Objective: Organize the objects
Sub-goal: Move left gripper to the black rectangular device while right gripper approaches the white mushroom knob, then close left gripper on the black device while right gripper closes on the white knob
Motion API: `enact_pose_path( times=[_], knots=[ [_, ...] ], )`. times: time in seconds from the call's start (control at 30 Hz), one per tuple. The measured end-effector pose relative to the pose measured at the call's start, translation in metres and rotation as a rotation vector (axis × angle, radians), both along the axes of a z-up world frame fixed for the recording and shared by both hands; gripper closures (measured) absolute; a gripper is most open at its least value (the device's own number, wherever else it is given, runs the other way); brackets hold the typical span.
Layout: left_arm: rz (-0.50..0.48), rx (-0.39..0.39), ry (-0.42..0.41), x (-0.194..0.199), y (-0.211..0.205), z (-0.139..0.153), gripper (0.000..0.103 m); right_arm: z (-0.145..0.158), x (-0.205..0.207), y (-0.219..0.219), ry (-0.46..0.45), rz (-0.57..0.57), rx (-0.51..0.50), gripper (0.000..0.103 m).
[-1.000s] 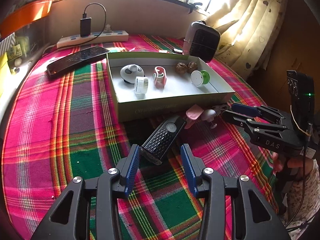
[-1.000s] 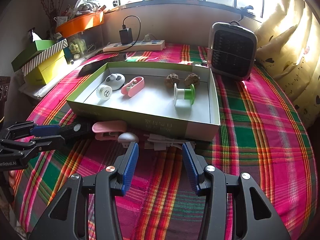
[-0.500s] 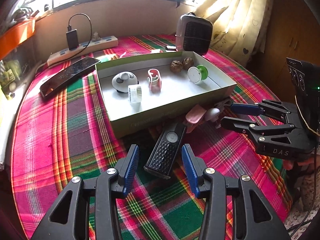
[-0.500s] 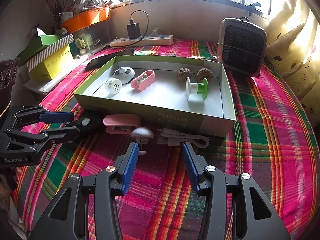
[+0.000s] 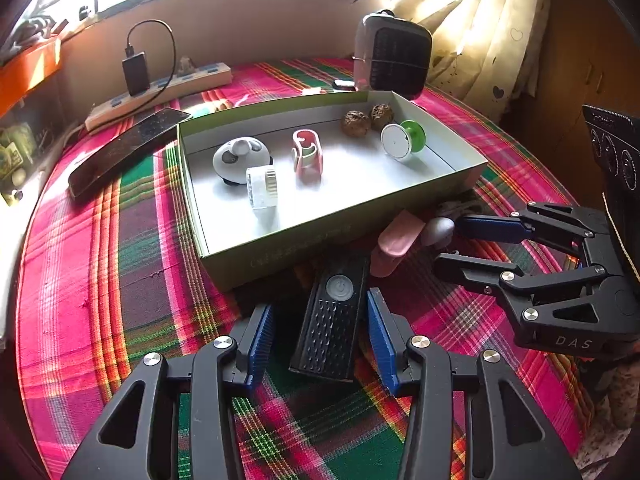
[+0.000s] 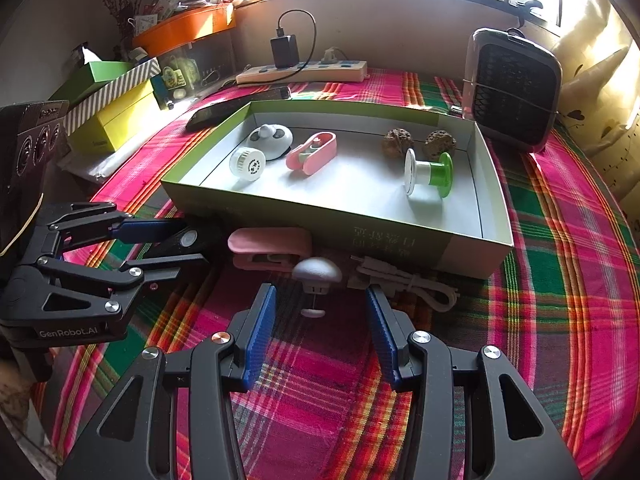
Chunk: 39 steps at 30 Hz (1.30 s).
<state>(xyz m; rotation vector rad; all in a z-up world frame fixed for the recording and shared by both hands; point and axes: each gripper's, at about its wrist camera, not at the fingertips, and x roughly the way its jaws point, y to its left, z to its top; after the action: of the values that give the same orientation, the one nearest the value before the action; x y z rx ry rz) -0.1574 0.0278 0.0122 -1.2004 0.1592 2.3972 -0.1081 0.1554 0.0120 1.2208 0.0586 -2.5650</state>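
A worktop (image 5: 100, 280) under a pink, green and maroon plaid cloth stands below a sunlit window, a curtain (image 5: 492, 40) at the right.

Left wrist view: a shallow green box (image 5: 320, 236) sits mid-worktop, holding a grey-and-white rounded gadget (image 5: 240, 156), a clear cylinder (image 5: 262, 188), a pink clip (image 5: 307, 154), two walnuts (image 5: 366, 120) and a green-and-white spool (image 5: 402, 140). Just outside the box's near wall lies a black remote (image 5: 334, 320). The left gripper (image 5: 320, 340) is released, its pads standing either side of the remote with gaps showing, not pressing it. A pink case (image 5: 394, 244) and a white mushroom-shaped piece (image 5: 438, 230) lie beside the remote. The right gripper (image 5: 460, 244) reaches in from the right. A phone (image 5: 124, 146), power strip (image 5: 160, 94) and small heater (image 5: 394, 56) line the far edge.

Right wrist view: the right gripper (image 6: 322, 320) is released, empty, with the mushroom-shaped piece (image 6: 317, 276) just ahead between its pads, untouched. A white cable (image 6: 404, 284) lies against the box's (image 6: 280, 208) near wall. The left gripper (image 6: 188, 246) straddles the remote (image 6: 188, 238) at the left.
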Motion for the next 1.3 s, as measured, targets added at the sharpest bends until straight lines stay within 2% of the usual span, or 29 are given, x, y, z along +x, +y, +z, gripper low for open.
enact_pose_path(
  times=[0.23, 0.33, 0.47, 0.77, 1.13, 1.3],
  knots=[
    [0.007, -0.019, 0.014, 0.0, 0.003, 0.0, 0.062, -0.001, -0.003, -0.003, -0.003, 0.003, 0.005, 0.056],
    [0.026, -0.025, 0.019, 0.0, 0.0, 0.0, 0.071, -0.001, -0.004, -0.004, -0.003, 0.002, 0.008, 0.056],
    [0.053, -0.006, 0.015, 0.001, -0.006, 0.0, 0.078, -0.001, -0.006, -0.006, -0.002, -0.001, 0.005, 0.056],
    [0.079, 0.011, 0.016, 0.007, -0.012, -0.001, 0.078, -0.001, -0.01, -0.005, -0.002, -0.015, -0.014, 0.056],
    [0.085, 0.015, 0.025, 0.009, -0.012, -0.001, 0.078, -0.001, -0.012, -0.005, -0.006, -0.032, -0.007, 0.074],
    [0.088, 0.013, 0.026, 0.009, -0.012, -0.001, 0.078, -0.001, -0.011, -0.006, -0.004, -0.032, -0.006, 0.075]
  ],
)
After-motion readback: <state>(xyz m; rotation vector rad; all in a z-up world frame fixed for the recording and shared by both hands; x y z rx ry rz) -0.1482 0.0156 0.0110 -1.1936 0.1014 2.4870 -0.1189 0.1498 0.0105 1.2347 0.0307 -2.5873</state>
